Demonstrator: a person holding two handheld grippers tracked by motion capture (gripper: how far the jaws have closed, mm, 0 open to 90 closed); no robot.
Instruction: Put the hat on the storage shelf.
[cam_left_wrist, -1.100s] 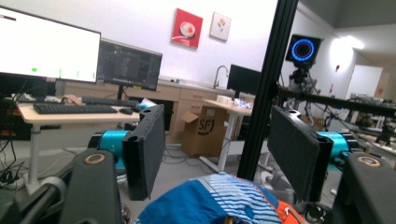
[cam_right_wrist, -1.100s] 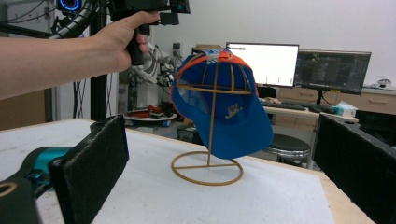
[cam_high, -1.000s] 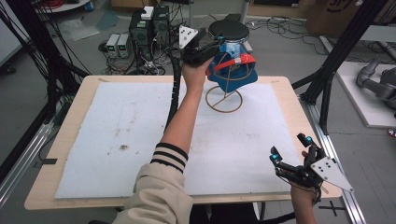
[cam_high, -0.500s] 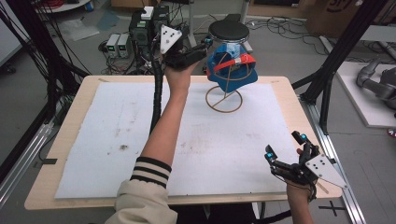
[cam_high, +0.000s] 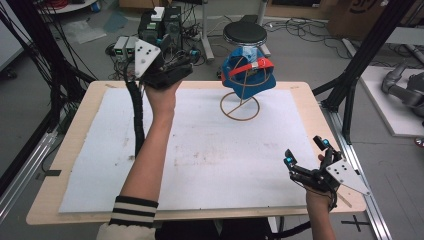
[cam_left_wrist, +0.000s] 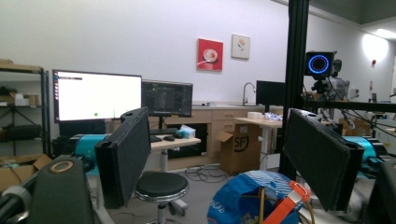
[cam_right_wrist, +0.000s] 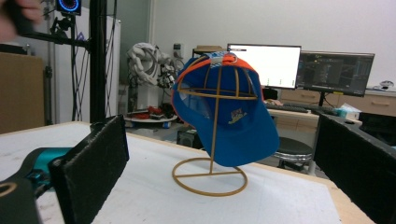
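A blue cap with orange trim hangs on a gold wire stand at the table's far middle. My left gripper is held up over the far edge, left of the cap and apart from it, open and empty. Its own view looks out over the cap, with the left gripper jaws spread wide. My right gripper hovers near the front right corner, open, with nothing between its jaws. From there the cap and stand are straight ahead of the right gripper.
A white sheet covers the wooden table. A black stool, equipment boxes and cables stand on the floor beyond the far edge. Black frame posts rise at the right.
My left gripper has moved leftwards, away from the cap it was beside. The right gripper has shifted slightly left. The cap stays on its stand.
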